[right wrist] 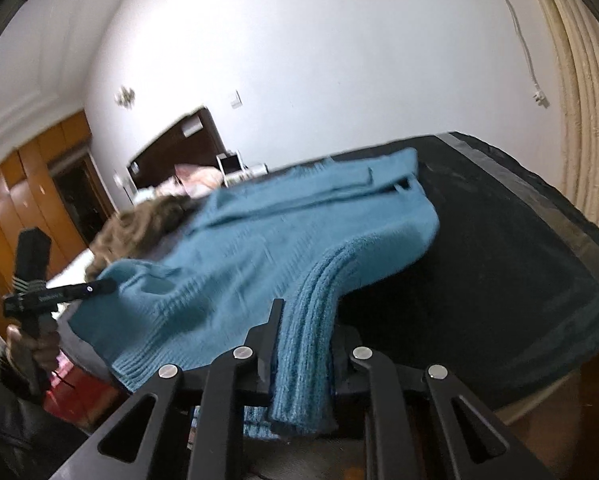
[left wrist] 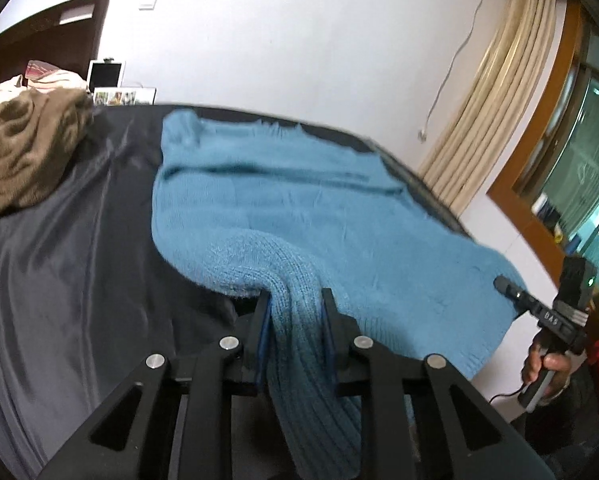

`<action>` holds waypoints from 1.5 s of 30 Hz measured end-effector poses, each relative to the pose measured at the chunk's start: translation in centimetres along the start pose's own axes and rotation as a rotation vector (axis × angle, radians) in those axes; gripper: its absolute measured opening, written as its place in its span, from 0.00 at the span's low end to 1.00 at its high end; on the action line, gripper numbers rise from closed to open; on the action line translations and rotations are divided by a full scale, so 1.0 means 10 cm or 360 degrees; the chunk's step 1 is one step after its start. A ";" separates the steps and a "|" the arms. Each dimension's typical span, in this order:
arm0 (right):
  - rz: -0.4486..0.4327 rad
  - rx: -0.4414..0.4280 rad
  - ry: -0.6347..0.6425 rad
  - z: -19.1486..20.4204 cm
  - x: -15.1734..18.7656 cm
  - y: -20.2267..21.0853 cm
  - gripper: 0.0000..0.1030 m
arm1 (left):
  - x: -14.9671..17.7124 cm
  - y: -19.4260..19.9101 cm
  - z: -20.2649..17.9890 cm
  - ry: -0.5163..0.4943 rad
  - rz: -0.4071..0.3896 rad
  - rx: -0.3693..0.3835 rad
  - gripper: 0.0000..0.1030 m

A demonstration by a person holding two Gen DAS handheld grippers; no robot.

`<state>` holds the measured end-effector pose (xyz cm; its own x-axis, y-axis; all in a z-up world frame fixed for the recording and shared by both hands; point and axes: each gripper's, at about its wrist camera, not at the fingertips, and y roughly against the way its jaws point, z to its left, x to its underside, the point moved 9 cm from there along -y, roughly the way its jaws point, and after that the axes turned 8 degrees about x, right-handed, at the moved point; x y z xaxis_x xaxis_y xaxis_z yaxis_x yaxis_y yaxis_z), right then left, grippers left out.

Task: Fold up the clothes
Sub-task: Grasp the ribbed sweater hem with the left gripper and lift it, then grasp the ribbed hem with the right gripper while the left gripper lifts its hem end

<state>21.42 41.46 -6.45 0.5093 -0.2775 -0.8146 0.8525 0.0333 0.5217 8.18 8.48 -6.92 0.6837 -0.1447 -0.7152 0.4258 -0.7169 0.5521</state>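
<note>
A blue knitted sweater (left wrist: 283, 208) is lying spread across the dark sheet (left wrist: 79, 248) of the bed, its body stretching toward the far edge by the wall. The left gripper (left wrist: 295, 300) is pinching a ribbed fold of the sweater, jaws closed on the knit, with the fabric trailing back between the fingers toward the camera. The right gripper (right wrist: 305, 312) is doing the same at another ribbed edge, its jaws clamped on a thick bunch of the wool that is hanging down past them. A hand (left wrist: 543, 368) is gripping the right tool's handle at the bed's near side. A crumpled brown blanket (left wrist: 23, 148) is sitting well apart from the sweater, toward the dark wooden headboard (left wrist: 47, 36). Cream curtains (left wrist: 495, 92) are hanging beside the window.
</note>
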 end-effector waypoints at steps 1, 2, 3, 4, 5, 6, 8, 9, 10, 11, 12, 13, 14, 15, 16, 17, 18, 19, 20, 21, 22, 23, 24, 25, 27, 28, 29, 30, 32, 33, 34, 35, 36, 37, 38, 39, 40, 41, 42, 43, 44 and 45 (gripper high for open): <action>-0.0023 -0.0014 -0.0004 0.02 -0.06 0.01 0.17 | -0.06 0.03 0.00 0.0004 -0.0027 0.0004 0.24; -0.0048 -0.0028 -0.0005 0.04 -0.12 0.03 0.17 | -0.12 0.05 0.01 0.0008 -0.0053 0.0004 0.24; -0.0072 -0.0039 -0.0005 0.06 -0.18 0.04 0.17 | -0.19 0.07 0.02 0.0013 -0.0079 0.0004 0.24; -0.0093 -0.0044 -0.0003 0.08 -0.24 0.05 0.17 | -0.23 0.10 0.01 0.0012 -0.0101 0.0010 0.24; -0.0122 -0.0047 0.0001 0.10 -0.32 0.06 0.17 | -0.26 0.13 0.00 0.0008 -0.0122 0.0019 0.24; -0.0153 -0.0056 -0.0001 0.12 -0.39 0.08 0.17 | -0.29 0.16 -0.01 0.0004 -0.0142 0.0028 0.24; -0.0205 -0.0094 -0.0021 0.15 -0.50 0.11 0.17 | -0.35 0.22 -0.03 -0.0004 -0.0183 0.0047 0.23; -0.0229 -0.0129 -0.0039 0.17 -0.53 0.14 0.17 | -0.38 0.25 -0.05 -0.0008 -0.0203 0.0056 0.23; -0.0253 -0.0175 -0.0064 0.18 -0.55 0.17 0.17 | -0.41 0.28 -0.06 -0.0012 -0.0223 0.0065 0.23; -0.0276 -0.0223 -0.0094 0.19 -0.56 0.21 0.17 | -0.44 0.31 -0.07 -0.0016 -0.0244 0.0075 0.23; -0.0298 -0.0268 -0.0124 0.20 -0.56 0.25 0.17 | -0.45 0.35 -0.08 -0.0019 -0.0259 0.0081 0.23; -0.0315 -0.0298 -0.0152 0.19 -0.56 0.30 0.17 | -0.44 0.39 -0.08 -0.0018 -0.0267 0.0085 0.23; -0.0329 -0.0315 -0.0177 0.18 -0.55 0.33 0.17 | -0.42 0.44 -0.08 -0.0017 -0.0276 0.0090 0.23; -0.0342 -0.0333 -0.0202 0.17 -0.54 0.37 0.17 | -0.41 0.49 -0.09 -0.0017 -0.0286 0.0097 0.23; -0.0352 -0.0347 -0.0223 0.16 -0.53 0.41 0.17 | -0.40 0.55 -0.10 -0.0016 -0.0297 0.0104 0.23; -0.0365 -0.0360 -0.0243 0.15 -0.51 0.46 0.17 | -0.38 0.60 -0.12 -0.0016 -0.0307 0.0111 0.23; -0.0378 -0.0372 -0.0262 0.13 -0.50 0.52 0.17 | -0.37 0.65 -0.13 -0.0016 -0.0318 0.0118 0.23; -0.0394 -0.0382 -0.0271 0.13 -0.49 0.58 0.17 | -0.35 0.70 -0.14 -0.0015 -0.0328 0.0125 0.22; -0.0414 -0.0390 -0.0275 0.14 -0.50 0.65 0.17 | -0.35 0.76 -0.17 -0.0027 -0.0345 0.0132 0.21; -0.0435 -0.0398 -0.0279 0.15 -0.50 0.72 0.17 | -0.35 0.85 -0.21 -0.0053 -0.0375 0.0139 0.19; -0.0455 -0.0406 -0.0284 0.16 -0.51 0.79 0.17 | -0.36 0.95 -0.27 -0.0085 -0.0411 0.0155 0.18; -0.0480 -0.0411 -0.0280 0.18 -0.52 0.87 0.17 | -0.38 1.04 -0.32 -0.0116 -0.0446 0.0174 0.18; -0.0509 -0.0413 -0.0269 0.20 -0.54 0.96 0.17 | -0.39 1.12 -0.38 -0.0143 -0.0481 0.0193 0.18; -0.0537 -0.0414 -0.0254 0.23 -0.57 1.04 0.17 | -0.41 1.18 -0.42 -0.0170 -0.0513 0.0204 0.18; -0.0588 -0.0410 -0.0215 0.31 -0.62 1.18 0.17 | -0.46 1.26 -0.46 -0.0210 -0.0562 0.0211 0.18; -0.0606 -0.0400 -0.0194 0.34 -0.65 1.22 0.17 | -0.50 1.27 -0.45 -0.0207 -0.0572 0.0210 0.18; -0.0624 -0.0392 -0.0168 0.39 -0.69 1.26 0.17 | -0.54 1.26 -0.41 -0.0196 -0.0579 0.0206 0.17; -0.0636 -0.0388 -0.0143 0.43 -0.72 1.28 0.17 | -0.57 1.26 -0.38 -0.0184 -0.0585 0.0203 0.17; -0.0642 -0.0365 -0.0097 0.50 -0.80 1.25 0.17 | -0.67 1.23 -0.29 -0.0149 -0.0604 0.0188 0.07; -0.0638 -0.0348 -0.0076 0.53 -0.84 1.21 0.17 | -0.72 1.23 -0.24 -0.0129 -0.0617 0.0175 0.08; -0.0632 -0.0330 -0.0062 0.56 -0.90 1.16 0.17 | -0.77 1.23 -0.18 -0.0107 -0.0634 0.0168 0.06; -0.0626 -0.0311 -0.0052 0.57 -0.95 1.10 0.17 | -0.85 1.24 -0.12 -0.0088 -0.0660 0.0158 0.04; -0.0620 -0.0294 -0.0045 0.58 -1.02 1.03 0.17 | -0.91 1.24 -0.08 -0.0081 -0.0683 0.0146 0.04; -0.0614 -0.0278 -0.0041 0.60 -1.09 0.95 0.17 | -0.97 1.23 -0.06 -0.0081 -0.0695 0.0136 0.04; -0.0608 -0.0264 -0.0038 0.61 -1.16 0.87 0.17 | -1.04 1.21 -0.03 -0.0082 -0.0705 0.0126 0.04; -0.0601 -0.0252 -0.0036 0.62 -1.23 0.78 0.17 | -1.09 1.18 -0.01 -0.0084 -0.0704 0.0121 0.04; -0.0591 -0.0242 -0.0036 0.63 -1.30 0.70 0.17 | -1.12 1.13 0.02 -0.0093 -0.0681 0.0114 0.04; -0.0579 -0.0234 -0.0037 0.63 -1.35 0.61 0.17 | -1.13 1.06 0.03 -0.0107 -0.0642 0.0102 0.04; -0.0571 -0.0227 -0.0037 0.63 -1.38 0.55 0.17 | -1.11 0.99 0.03 -0.0123 -0.0587 0.0094 0.04; -0.0564 -0.0222 -0.0036 0.63 -1.40 0.51 0.17 | -1.09 0.90 0.04 -0.0140 -0.0522 0.0087 0.04; -0.0558 -0.0215 -0.0028 0.64 -1.42 0.46 0.17 | -1.04 0.82 0.04 -0.0155 -0.0454 0.0083 0.04; -0.0555 -0.0207 -0.0011 0.66 -1.42 0.41 0.17 | -0.95 0.74 0.03 -0.0168 -0.0378 0.0089 0.04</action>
<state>16.91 39.22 8.99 0.1850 -0.3000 -0.9358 0.9827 0.0569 0.1760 4.68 4.31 3.87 0.5014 -0.0362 -0.8644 0.5315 -0.7755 0.3408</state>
